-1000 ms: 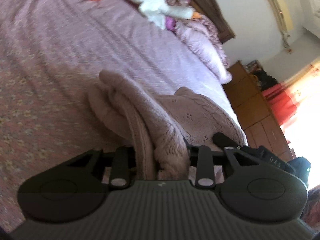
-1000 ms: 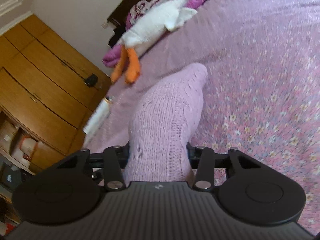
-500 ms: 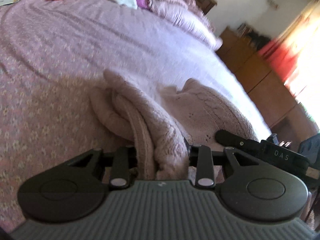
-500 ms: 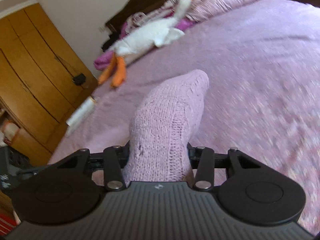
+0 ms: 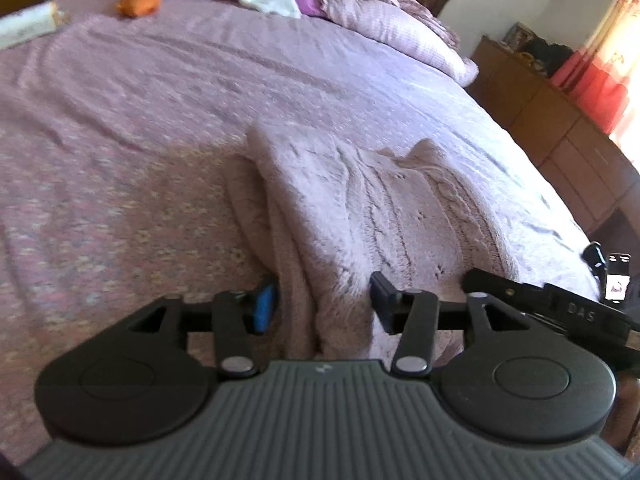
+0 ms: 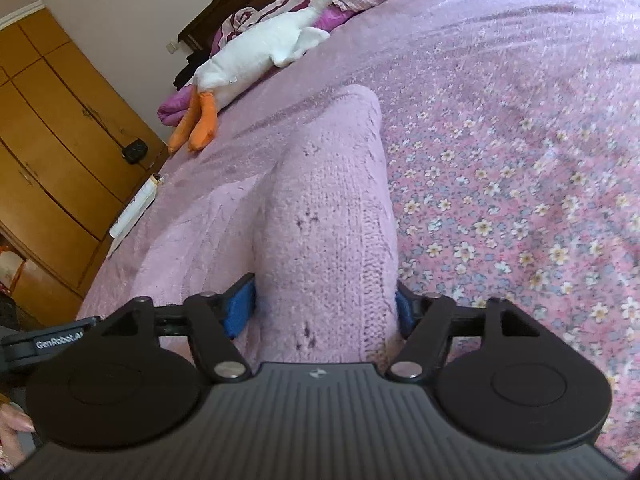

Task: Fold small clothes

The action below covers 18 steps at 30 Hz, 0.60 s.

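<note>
your bed (image 5: 160,128) fills both views, spread with a purple cover (image 6: 520,160) that carries a small flower print to the right of your right gripper (image 6: 326,308) and plain crinkled cloth farther ahead. beyond both grippers a white plush goose (image 6: 260,52) with orange feet lies by the pillows (image 5: 400,28) and the dark headboard. a white tube (image 6: 134,210) sits ahead and left of your right gripper at the bed's edge, with wooden wardrobe doors (image 6: 48,140) past it. right of your left gripper (image 5: 320,304) stands a low wooden dresser (image 5: 560,136) and a red curtain (image 5: 596,80) in bright light.

the pink knitted garment (image 5: 360,208) lies on the bed straight ahead of both grippers, a fold of it running back between each pair of fingers.

a second ago each gripper pinched the knit tight. now your left gripper's jaws are opening, gaps showing on either side of the fold, and the cloth has spread flatter on the cover. your right gripper's jaws are opening too, its blue pads bared beside the knit.
</note>
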Each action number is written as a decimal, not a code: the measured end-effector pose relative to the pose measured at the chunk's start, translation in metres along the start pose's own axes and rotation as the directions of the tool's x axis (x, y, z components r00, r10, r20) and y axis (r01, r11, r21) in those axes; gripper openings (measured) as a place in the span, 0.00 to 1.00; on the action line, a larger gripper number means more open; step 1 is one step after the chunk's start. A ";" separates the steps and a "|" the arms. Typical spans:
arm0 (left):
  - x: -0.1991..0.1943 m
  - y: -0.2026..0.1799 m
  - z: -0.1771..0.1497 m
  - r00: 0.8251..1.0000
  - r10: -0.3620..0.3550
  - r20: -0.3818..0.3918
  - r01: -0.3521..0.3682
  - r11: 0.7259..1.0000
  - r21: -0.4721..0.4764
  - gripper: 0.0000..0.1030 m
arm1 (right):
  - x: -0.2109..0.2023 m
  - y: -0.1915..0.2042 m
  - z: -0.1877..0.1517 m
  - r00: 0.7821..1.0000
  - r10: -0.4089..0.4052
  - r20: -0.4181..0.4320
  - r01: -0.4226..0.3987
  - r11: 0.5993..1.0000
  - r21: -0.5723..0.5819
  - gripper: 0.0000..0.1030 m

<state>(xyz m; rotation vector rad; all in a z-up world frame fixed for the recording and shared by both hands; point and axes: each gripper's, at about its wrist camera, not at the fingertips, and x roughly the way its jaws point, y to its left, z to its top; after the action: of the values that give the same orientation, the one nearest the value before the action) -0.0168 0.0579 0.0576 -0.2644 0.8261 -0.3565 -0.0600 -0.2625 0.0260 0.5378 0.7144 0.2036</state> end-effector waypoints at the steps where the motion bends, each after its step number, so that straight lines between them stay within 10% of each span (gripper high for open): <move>1: -0.006 0.000 -0.001 1.000 0.012 0.011 -0.012 1.000 -0.003 0.56 | -0.004 0.001 0.000 1.000 -0.004 0.006 0.004 1.000 -0.010 0.76; 18: -0.043 -0.025 -0.042 0.978 0.208 0.028 -0.210 0.974 0.083 0.83 | -0.070 0.024 -0.029 0.993 -0.113 0.029 0.117 0.959 -0.259 0.87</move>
<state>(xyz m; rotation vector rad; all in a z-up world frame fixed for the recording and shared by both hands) -0.0804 0.0492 0.0678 -0.0995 0.8097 -0.1907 -0.1311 -0.2555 0.0599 0.2454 0.6908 0.1814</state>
